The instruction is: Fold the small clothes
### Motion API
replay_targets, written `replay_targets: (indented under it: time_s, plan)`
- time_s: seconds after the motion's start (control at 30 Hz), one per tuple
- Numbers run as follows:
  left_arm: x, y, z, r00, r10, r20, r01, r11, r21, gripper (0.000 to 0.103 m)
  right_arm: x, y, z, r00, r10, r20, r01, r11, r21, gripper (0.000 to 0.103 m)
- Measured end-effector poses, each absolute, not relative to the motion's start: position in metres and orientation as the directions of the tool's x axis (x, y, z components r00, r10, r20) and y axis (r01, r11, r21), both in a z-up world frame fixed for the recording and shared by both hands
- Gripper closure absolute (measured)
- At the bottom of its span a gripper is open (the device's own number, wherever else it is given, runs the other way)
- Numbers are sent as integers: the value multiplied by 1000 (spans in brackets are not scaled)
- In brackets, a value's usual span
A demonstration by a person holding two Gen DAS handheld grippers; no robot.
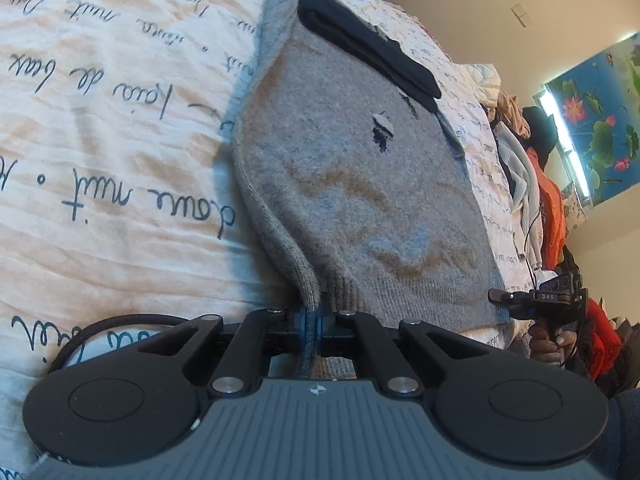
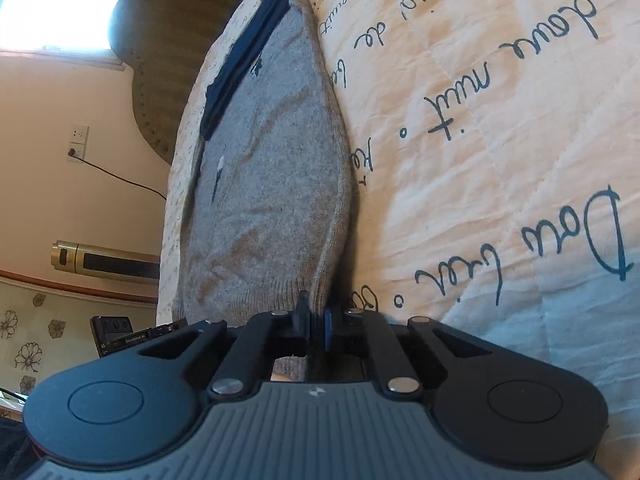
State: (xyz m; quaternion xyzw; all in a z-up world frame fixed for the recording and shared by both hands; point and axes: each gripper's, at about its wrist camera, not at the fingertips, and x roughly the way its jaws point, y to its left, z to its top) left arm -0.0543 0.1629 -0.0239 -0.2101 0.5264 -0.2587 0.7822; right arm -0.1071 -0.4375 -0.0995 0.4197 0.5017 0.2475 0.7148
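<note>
Left gripper (image 1: 309, 322) and right gripper (image 2: 316, 328) both pinching ribbed hem of grey sweater (image 1: 352, 184), spread over script-printed quilt (image 1: 100, 140) near bed edge.

Grey sweater (image 1: 360, 200) lies on script-printed quilt (image 1: 100, 140).

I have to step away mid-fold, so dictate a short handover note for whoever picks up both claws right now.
Left claw: shut on the ribbed hem of the grey knitted sweater.
Right claw: shut on the same hem at another spot.
The sweater lies stretched out on the cream quilted bedspread with blue handwriting. A dark navy fabric piece lies across the sweater's far end.
Done: hem gripped at two points.
Left: no finished fold is visible; probably carry the hem toward the far end, then release.
</note>
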Motion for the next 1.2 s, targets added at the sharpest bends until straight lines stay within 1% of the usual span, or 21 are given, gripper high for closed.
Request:
replay_targets:
  time_s: [0.1, 0.23, 0.33, 0.47, 0.53, 0.57, 0.63, 0.77, 0.87, 0.97, 1.03, 1.1, 1.13, 1.2]
  plan:
    - [-52, 162, -12, 332, -652, -681, 213, 755, -620, 101, -110, -436, -89, 400, 779, -483, 33, 514, 857, 98]
    - [-40, 167, 9, 394, -708, -587, 236, 695, -679, 101, -107, -438, -67, 453, 806, -381, -36, 444, 896, 98]
    - [-20, 166, 23, 454, -722, -521, 241, 663, -709, 101, -93, -439, -48, 489, 814, -313, -95, 406, 909, 98]
    - [22, 161, 37, 535, -719, -444, 208, 621, -756, 101, -57, -441, -31, 548, 806, -224, -164, 366, 916, 98]
    - [49, 162, 43, 583, -718, -380, 187, 573, -798, 101, -34, -443, -25, 577, 796, -180, -187, 344, 920, 98]
    - [63, 162, 46, 601, -717, -354, 187, 556, -810, 101, -20, -444, -22, 596, 786, -164, -196, 341, 919, 98]
    - [89, 158, 53, 635, -698, -330, 194, 558, -807, 101, 12, -448, -18, 629, 764, -146, -195, 336, 921, 98]
    - [154, 148, 68, 664, -656, -359, 192, 613, -766, 101, 81, -453, -12, 664, 738, -123, -187, 324, 927, 98]
    - [203, 144, 74, 698, -609, -377, 185, 662, -726, 101, 138, -454, -8, 680, 717, -150, -172, 356, 918, 98]
    - [259, 143, 61, 719, -560, -412, 128, 689, -713, 101, 197, -455, -14, 699, 692, -180, -128, 368, 921, 98]
    - [288, 139, 42, 716, -528, -457, 80, 712, -697, 101, 233, -454, -30, 706, 675, -214, -67, 365, 928, 98]
    - [309, 135, 17, 689, -502, -523, 19, 734, -679, 100, 266, -450, -54, 694, 667, -270, 7, 369, 929, 98]
    - [318, 132, 4, 670, -487, -560, -4, 753, -658, 93, 276, -448, -67, 682, 666, -304, 51, 371, 927, 95]
    - [323, 129, -9, 656, -471, -589, -5, 778, -628, 94, 291, -442, -88, 665, 652, -365, 124, 385, 915, 95]
